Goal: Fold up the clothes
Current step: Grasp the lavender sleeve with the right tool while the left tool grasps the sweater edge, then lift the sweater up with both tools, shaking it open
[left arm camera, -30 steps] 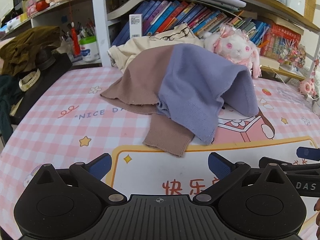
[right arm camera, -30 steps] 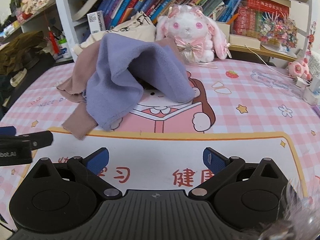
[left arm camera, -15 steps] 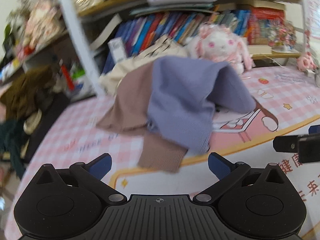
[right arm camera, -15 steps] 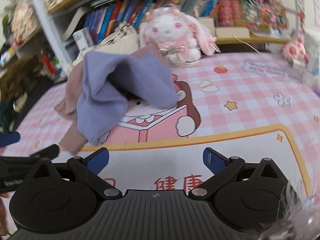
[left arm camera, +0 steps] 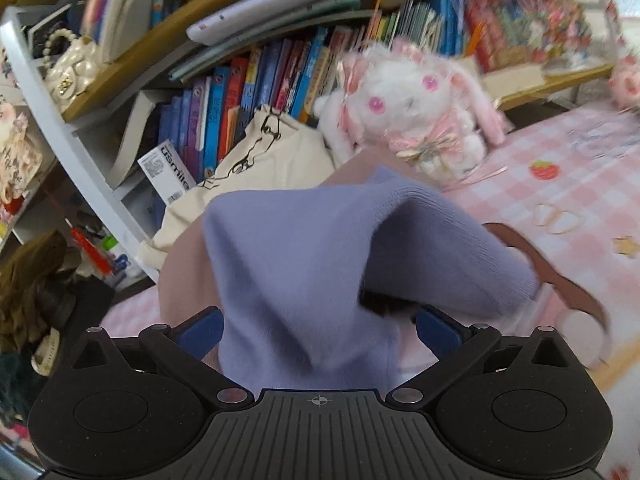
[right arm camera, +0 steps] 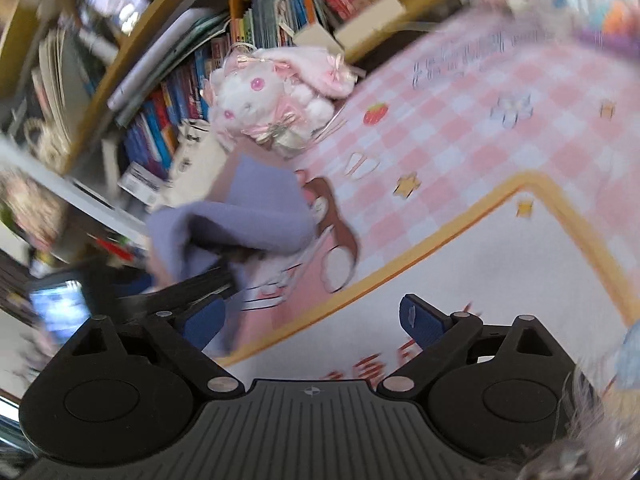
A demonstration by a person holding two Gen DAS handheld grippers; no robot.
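A crumpled knit sweater, lilac (left arm camera: pixel 304 256) on one half and mauve-brown (left arm camera: pixel 180 276) on the other, lies heaped on the pink checked mat. My left gripper (left arm camera: pixel 318 330) is open, with the lilac part lying between its blue fingertips (left arm camera: pixel 200 330). In the tilted, blurred right wrist view the sweater (right arm camera: pixel 240 216) is at left of centre, and the left gripper's dark arm (right arm camera: pixel 188 284) reaches under it. My right gripper (right arm camera: pixel 312 316) is open and empty above the mat, to the right of the sweater.
A white plush rabbit (left arm camera: pixel 408 108) sits behind the sweater beside a cream canvas bag (left arm camera: pixel 256 168). A bookshelf (left arm camera: pixel 248 92) lines the back. Dark clothes (left arm camera: pixel 32 292) pile at the left. The pink mat (right arm camera: pixel 500 184) extends to the right.
My left gripper has moved forward to the sweater, so the lilac cloth now sits between its fingers. My right gripper has swung and tilted, with the view rolling to the left.
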